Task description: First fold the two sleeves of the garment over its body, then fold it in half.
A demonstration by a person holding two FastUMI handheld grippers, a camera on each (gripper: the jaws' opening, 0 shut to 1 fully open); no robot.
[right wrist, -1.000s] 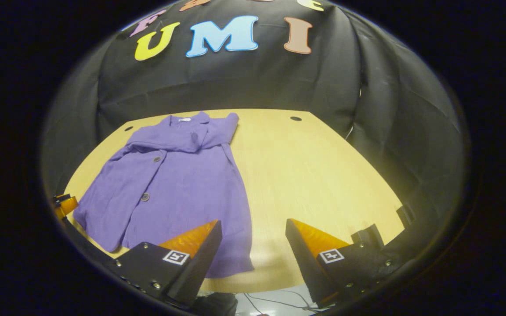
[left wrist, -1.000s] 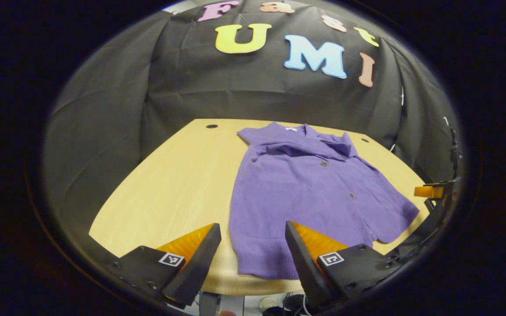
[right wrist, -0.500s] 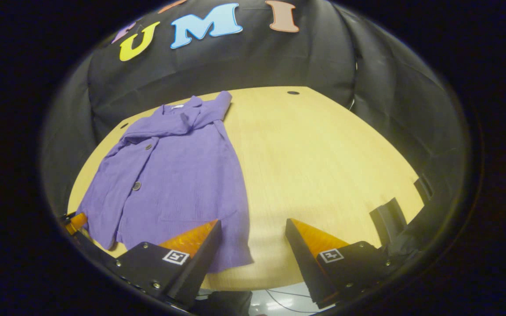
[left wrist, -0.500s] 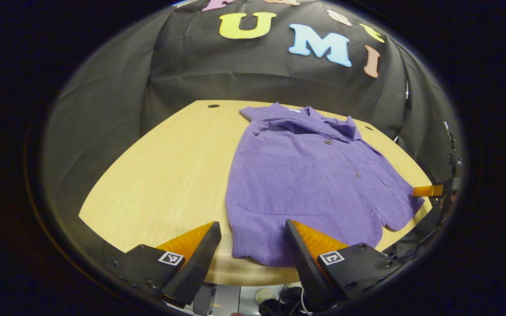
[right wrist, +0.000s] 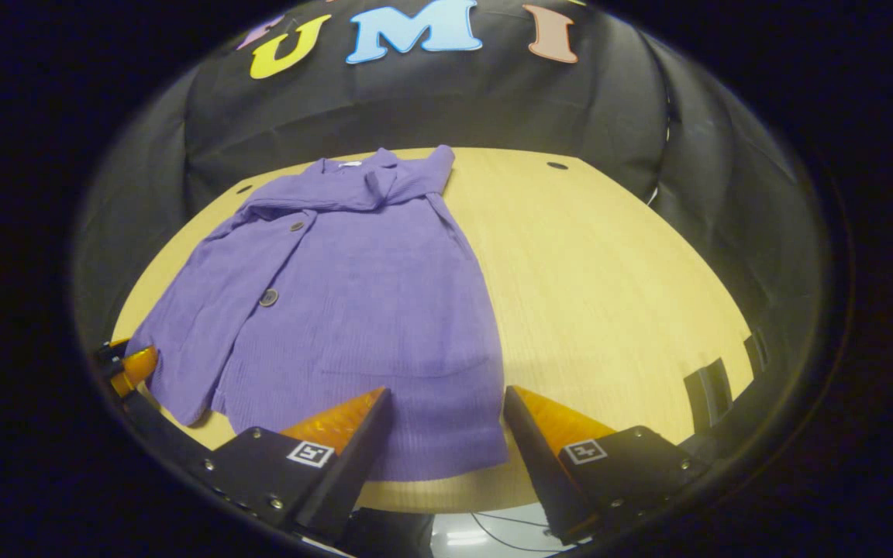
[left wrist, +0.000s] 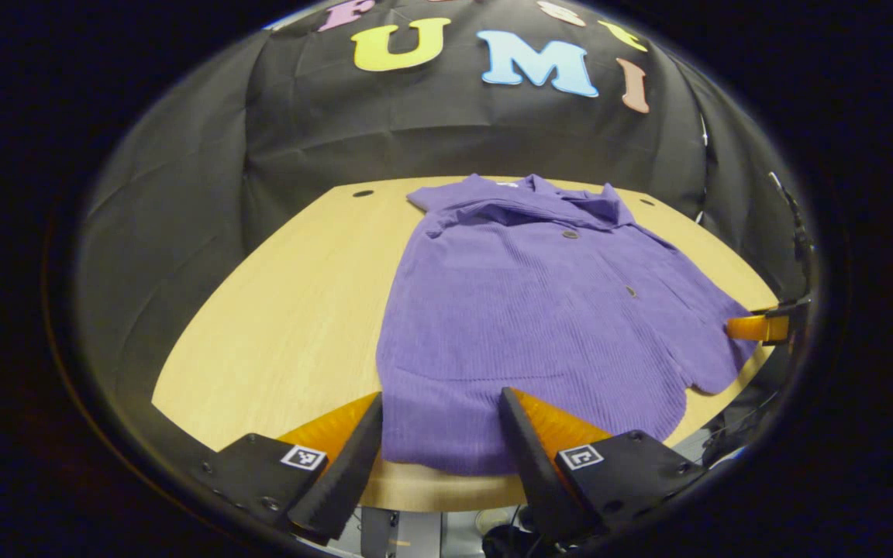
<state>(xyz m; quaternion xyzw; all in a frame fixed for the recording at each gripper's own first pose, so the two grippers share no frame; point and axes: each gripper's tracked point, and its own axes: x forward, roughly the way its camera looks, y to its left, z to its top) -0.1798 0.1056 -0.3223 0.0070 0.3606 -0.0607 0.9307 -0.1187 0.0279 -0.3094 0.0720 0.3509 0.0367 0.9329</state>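
- My left tool (left wrist: pixel 440 434), fingers spread, frames the purple cardigan's (left wrist: pixel 539 310) hem; the right tool view shows bare table (right wrist: pixel 609 271) beside it.
- My right tool (right wrist: pixel 446 434) gapes too; collar points toward the wall.

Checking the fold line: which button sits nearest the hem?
The lower button, mid-front on the garment; the other button sits by the collar.
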